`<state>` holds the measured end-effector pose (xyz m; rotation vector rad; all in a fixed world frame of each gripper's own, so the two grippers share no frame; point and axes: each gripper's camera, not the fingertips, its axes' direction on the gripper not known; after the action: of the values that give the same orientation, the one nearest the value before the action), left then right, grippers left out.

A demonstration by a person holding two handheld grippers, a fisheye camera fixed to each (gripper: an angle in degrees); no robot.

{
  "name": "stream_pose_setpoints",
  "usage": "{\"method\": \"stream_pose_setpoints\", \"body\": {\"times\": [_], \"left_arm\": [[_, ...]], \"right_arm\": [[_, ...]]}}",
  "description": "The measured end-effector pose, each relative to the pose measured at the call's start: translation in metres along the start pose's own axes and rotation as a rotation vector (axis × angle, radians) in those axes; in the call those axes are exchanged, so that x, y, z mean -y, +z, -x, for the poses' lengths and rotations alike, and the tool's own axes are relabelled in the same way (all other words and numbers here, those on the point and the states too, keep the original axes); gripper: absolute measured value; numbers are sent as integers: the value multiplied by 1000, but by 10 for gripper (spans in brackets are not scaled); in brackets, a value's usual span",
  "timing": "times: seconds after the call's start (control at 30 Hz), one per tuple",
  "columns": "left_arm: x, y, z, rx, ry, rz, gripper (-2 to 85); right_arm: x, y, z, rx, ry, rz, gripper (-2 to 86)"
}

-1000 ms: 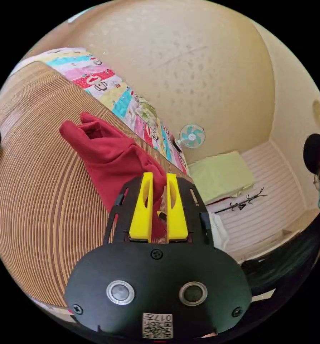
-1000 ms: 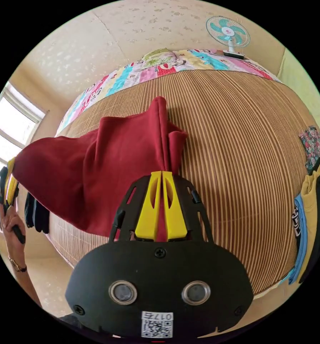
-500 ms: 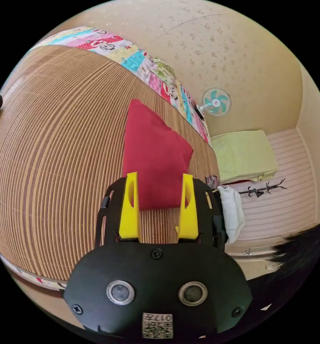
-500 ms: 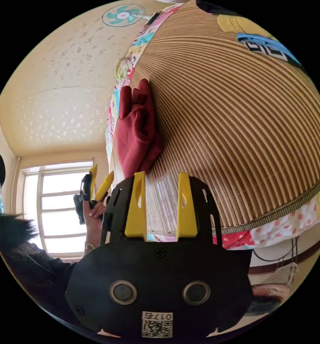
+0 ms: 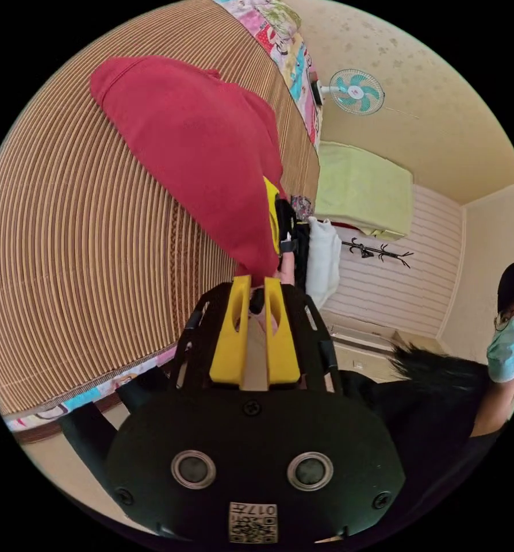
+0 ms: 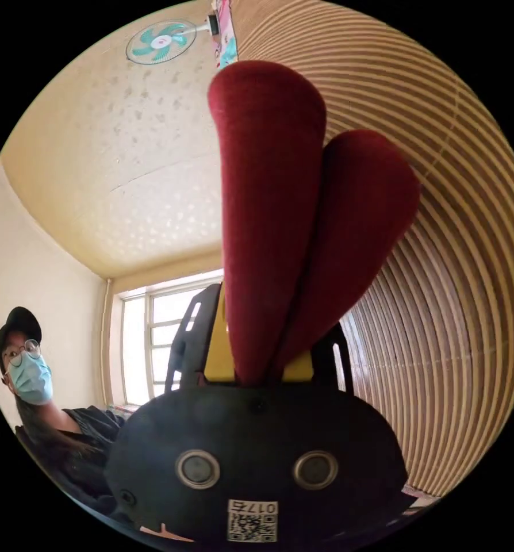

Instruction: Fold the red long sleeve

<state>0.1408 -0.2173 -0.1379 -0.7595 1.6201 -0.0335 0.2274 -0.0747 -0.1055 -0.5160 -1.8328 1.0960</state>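
The red long sleeve (image 5: 199, 144) lies folded into a bundle on the striped bamboo mat (image 5: 67, 241). In the left gripper view my left gripper (image 5: 257, 283) has its jaws close together, tips at the bundle's near corner; no cloth shows between them. My right gripper (image 5: 275, 221) sits at the bundle's right edge, a fingertip just below it. In the right gripper view two thick red folds (image 6: 280, 218) run out from between the wide-apart jaws of my right gripper (image 6: 260, 299) and hide their tips.
A patterned quilt (image 5: 288, 40) borders the mat. Beyond it are a fan (image 5: 355, 92), a green-covered surface (image 5: 363, 190), a white cloth (image 5: 323, 259) and a branch-shaped rack (image 5: 378, 251). A person in a mask (image 5: 510, 351) stands close by a window (image 6: 153, 345).
Both grippers let go of the lifted garment and it settled on the mat. Since half a second ago the left jaws have closed at its corner and the right gripper has pushed in around the folds.
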Motion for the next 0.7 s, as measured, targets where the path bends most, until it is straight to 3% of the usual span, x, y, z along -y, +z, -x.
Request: {"method": "stream_pose_setpoints", "body": {"times": [0.17,0.27,0.33,0.5,0.7], "left_arm": [[-26,-10,-2,117,-60,128,67],[-53,-42,9,176,-120,93,79],[-70,-69,17,262,-166,69,81],[-113,-176,33,508,-316,-71,117],[-153,-366,43,788,-405,-414,124]], "right_arm": [[-33,-102,-14,-123,75,-188,114],[-66,-157,-35,-338,285,-318,124],[-79,-168,-35,-498,355,-278,151],[-109,-128,19,-844,360,-188,132],[-144,-7,79,-979,283,-187,103]]}}
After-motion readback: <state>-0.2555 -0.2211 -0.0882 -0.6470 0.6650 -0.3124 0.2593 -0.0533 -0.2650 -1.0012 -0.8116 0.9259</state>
